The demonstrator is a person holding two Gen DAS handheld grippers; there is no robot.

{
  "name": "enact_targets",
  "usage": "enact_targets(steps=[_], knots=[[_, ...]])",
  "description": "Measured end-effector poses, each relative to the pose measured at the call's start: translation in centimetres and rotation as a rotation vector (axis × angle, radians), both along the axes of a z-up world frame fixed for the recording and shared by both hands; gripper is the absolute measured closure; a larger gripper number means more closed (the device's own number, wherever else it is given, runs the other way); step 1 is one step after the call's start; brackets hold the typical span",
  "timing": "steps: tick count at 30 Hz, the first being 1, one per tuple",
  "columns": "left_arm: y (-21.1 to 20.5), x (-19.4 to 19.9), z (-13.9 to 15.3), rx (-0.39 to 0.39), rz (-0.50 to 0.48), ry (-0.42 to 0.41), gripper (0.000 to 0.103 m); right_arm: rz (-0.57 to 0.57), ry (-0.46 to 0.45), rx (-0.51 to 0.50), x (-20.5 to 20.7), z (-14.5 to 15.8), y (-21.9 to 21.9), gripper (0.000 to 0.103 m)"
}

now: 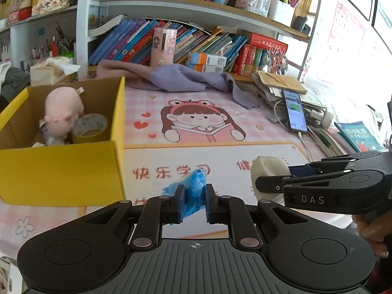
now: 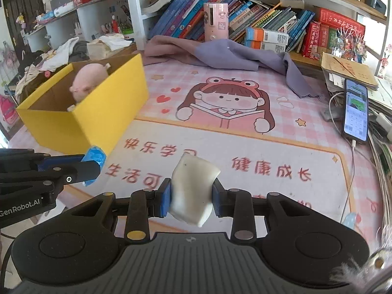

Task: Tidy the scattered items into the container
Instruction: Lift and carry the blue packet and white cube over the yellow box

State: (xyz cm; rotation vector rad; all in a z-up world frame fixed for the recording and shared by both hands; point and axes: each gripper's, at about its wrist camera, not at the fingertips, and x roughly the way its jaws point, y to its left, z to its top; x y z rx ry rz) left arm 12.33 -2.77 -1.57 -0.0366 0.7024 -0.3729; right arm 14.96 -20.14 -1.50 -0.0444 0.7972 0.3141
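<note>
My left gripper (image 1: pixel 193 202) is shut on a crumpled blue plastic wad (image 1: pixel 193 188) and holds it above the desk mat, just right of the yellow cardboard box (image 1: pixel 61 169). The box holds a pink plush toy (image 1: pixel 62 111) and a roll of yellow tape (image 1: pixel 90 127). My right gripper (image 2: pixel 191 197) is shut on a white soft packet (image 2: pixel 192 188) above the mat. In the right wrist view the left gripper (image 2: pixel 94 165) with the blue wad (image 2: pixel 94 158) is at the left, in front of the box (image 2: pixel 85 112). In the left wrist view the right gripper (image 1: pixel 272 178) holds the white packet (image 1: pixel 268 167) at the right.
A pink cartoon desk mat (image 1: pixel 203 120) covers the desk. A purple cloth (image 1: pixel 181 78) lies at the back before a pink cylinder (image 1: pixel 163 46) and rows of books. A phone (image 2: pixel 355 109) on a cable and stacked papers (image 2: pixel 348 69) sit at the right.
</note>
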Motion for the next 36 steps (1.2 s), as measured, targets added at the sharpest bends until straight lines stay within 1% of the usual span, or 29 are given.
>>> enact_targets(steps=[9,15,24,36], knots=[[3.5,-3.2,0.8,0.002,-0.012,-0.033,0.088,-0.009,-0.031,0.005,-4.2,0.7,3.4,0.072],[5.7,-5.1,0.8,0.009,-0.009,-0.041,0.088,0.011,-0.035,0.007,-6.0,0.6,6.1,0.072],[9.5,-7.3,0.6,0.011,0.057,-0.030,0.088,0.091,-0.035,0.005,-7.7,0.4,10.2,0.072],[13.6,-8.9,0.1,0.003,0.147,-0.011,0.088,0.194,-0.022,-0.018,-8.9,0.3,14.6,0.072]])
